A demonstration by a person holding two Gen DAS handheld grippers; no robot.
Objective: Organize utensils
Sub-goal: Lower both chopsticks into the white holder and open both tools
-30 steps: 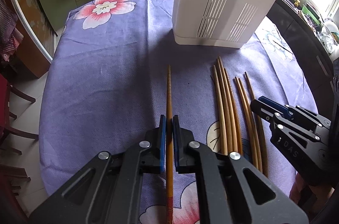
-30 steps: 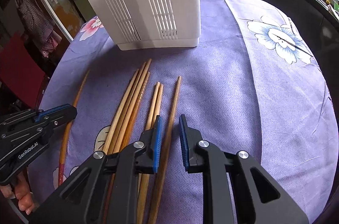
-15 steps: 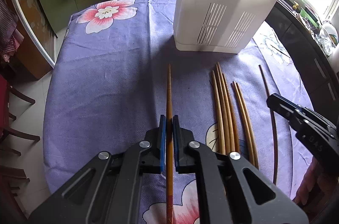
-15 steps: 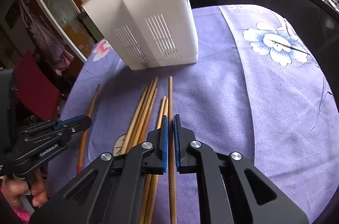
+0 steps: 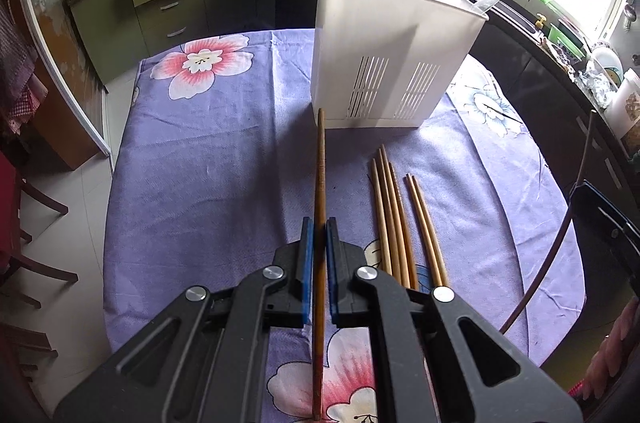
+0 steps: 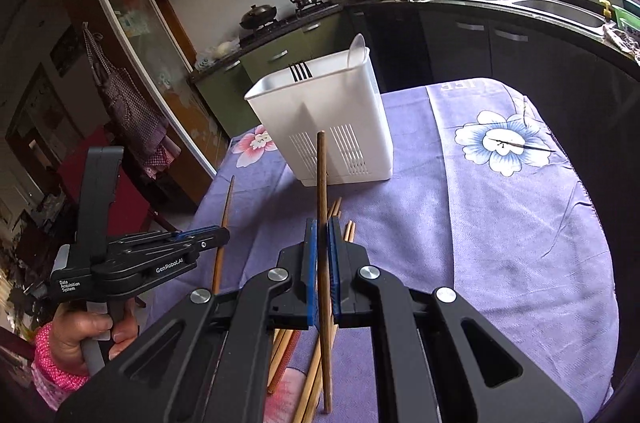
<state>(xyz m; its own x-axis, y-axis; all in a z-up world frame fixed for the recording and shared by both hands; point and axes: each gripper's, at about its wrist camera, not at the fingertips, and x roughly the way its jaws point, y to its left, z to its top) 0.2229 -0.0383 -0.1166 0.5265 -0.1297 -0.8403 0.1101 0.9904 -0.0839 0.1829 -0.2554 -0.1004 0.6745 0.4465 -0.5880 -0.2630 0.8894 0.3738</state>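
My left gripper (image 5: 317,235) is shut on a brown chopstick (image 5: 320,175) held above the purple cloth, its tip pointing toward the white utensil holder (image 5: 384,63). My right gripper (image 6: 323,235) is shut on a darker chopstick (image 6: 321,175), lifted and pointing toward the holder (image 6: 336,127). Several loose chopsticks (image 5: 394,219) lie on the cloth right of the left gripper. In the right wrist view they lie under my right gripper (image 6: 340,211). A fork (image 6: 300,71) and a white spoon (image 6: 357,49) stand in the holder. The left gripper also shows in the right wrist view (image 6: 216,235).
The table has a purple floral cloth (image 5: 224,151). Red chairs (image 5: 16,223) stand at its left. Kitchen counters with a sink (image 6: 552,7) and a stove (image 6: 280,15) run behind the table.
Both grippers have risen with their chopsticks. The right one closed on its chopstick a second ago and lifted it off the pile. The holder's open top has come into view.
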